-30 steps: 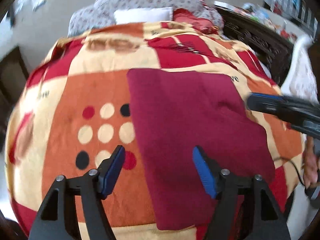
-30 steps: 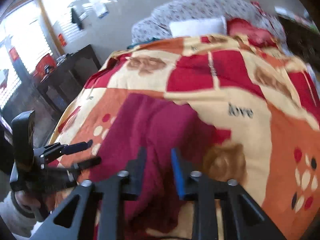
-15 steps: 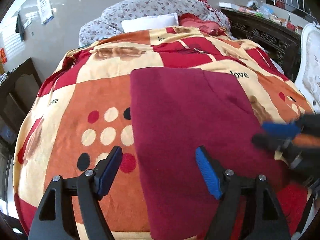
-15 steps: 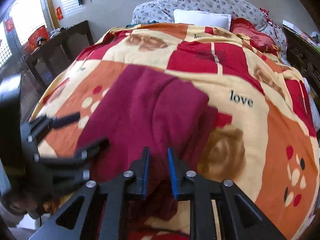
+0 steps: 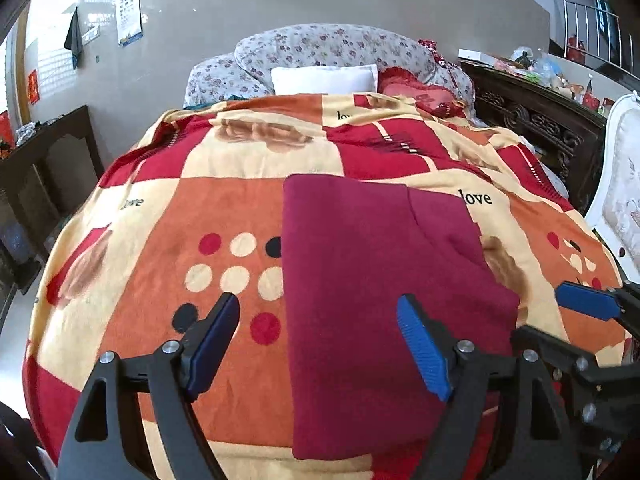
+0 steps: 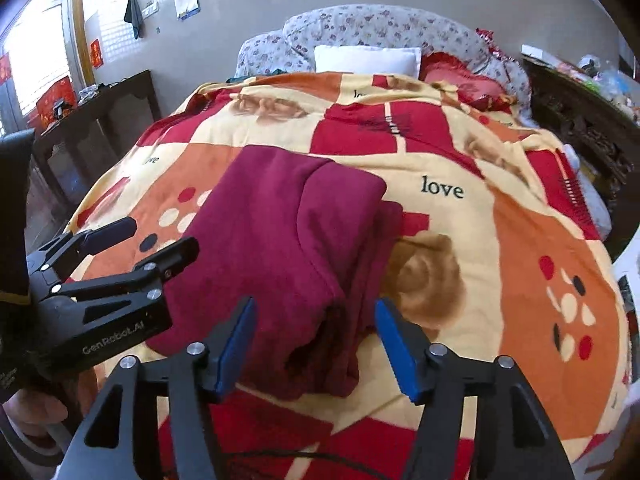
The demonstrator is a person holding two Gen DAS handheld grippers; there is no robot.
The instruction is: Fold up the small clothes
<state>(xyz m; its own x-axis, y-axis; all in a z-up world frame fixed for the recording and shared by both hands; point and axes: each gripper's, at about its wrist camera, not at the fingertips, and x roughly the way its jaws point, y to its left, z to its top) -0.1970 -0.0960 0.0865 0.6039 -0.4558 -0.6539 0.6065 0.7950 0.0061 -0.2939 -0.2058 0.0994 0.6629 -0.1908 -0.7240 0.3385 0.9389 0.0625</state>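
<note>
Two grippers, left gripper (image 5: 320, 340) and right gripper (image 6: 314, 340), jaws just opening, one maroon garment (image 5: 380, 272)

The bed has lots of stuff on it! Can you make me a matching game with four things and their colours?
Things:
1. folded garment
2. pillow
3. gripper fingers
4. word "love"

Colours:
A. white
B. black
C. dark red
D. blue

Pairs: 1-C, 2-A, 3-D, 4-B
</note>
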